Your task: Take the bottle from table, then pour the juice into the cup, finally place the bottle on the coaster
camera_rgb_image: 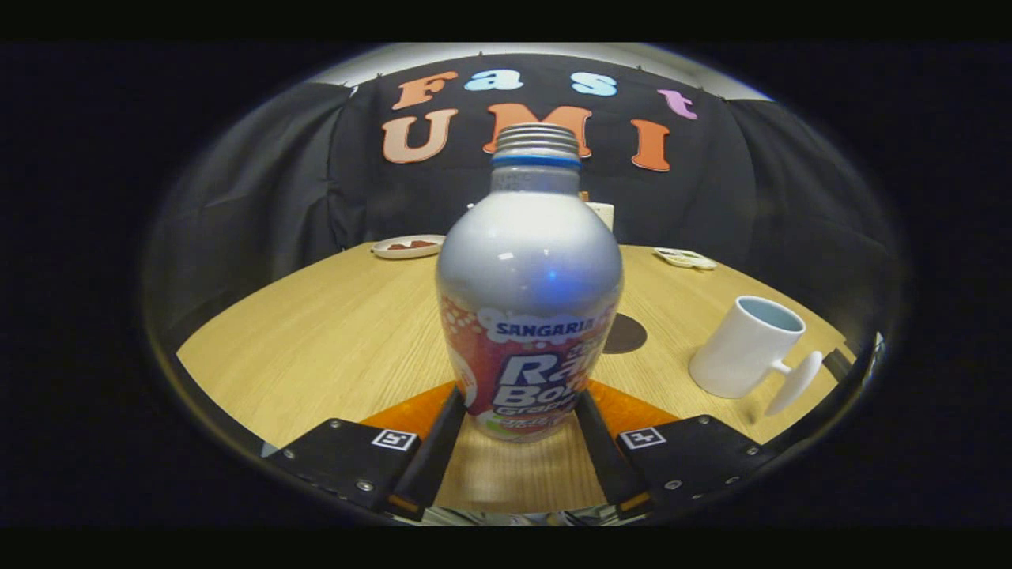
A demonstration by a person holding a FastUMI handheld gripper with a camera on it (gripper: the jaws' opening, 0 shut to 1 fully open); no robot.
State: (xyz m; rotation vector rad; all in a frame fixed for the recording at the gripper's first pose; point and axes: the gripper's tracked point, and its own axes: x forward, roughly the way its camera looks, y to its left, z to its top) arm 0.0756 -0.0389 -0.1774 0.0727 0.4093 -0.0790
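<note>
Between the two fingers of the gripper [522, 423] stands an uncapped metal bottle [528, 292], upright on the round wooden table [316, 332]; the fingers lie close along either side of its lower body and appear to press against it, so the gripper looks clamped on the bottle, though the exact contact at the pads is hard to judge. The bottle has a silver shoulder, a threaded open neck with a blue ring beneath the threads, and a red-and-orange label on which the brand "SANGARIA" reads clearly in blue on a white cloud-shaped band; below it come large white letters, partly cut off by the curve, that read something like "Ra", "Bo" and a smaller "Grape", and the rest cannot be made out. Small printed characters sit on the neck, too fine to read. Just beyond the bottle, to its right, a dark round coaster [626, 333] lies flat on the table, partly hidden by the bottle's side. Farther right, well apart from the bottle, stands a white cup [743, 356] with a pale blue inside and a handle ending in a flat disc. Near the table's far rim lie a small white plate [407, 246] holding something reddish and another small dish [685, 258].
</note>
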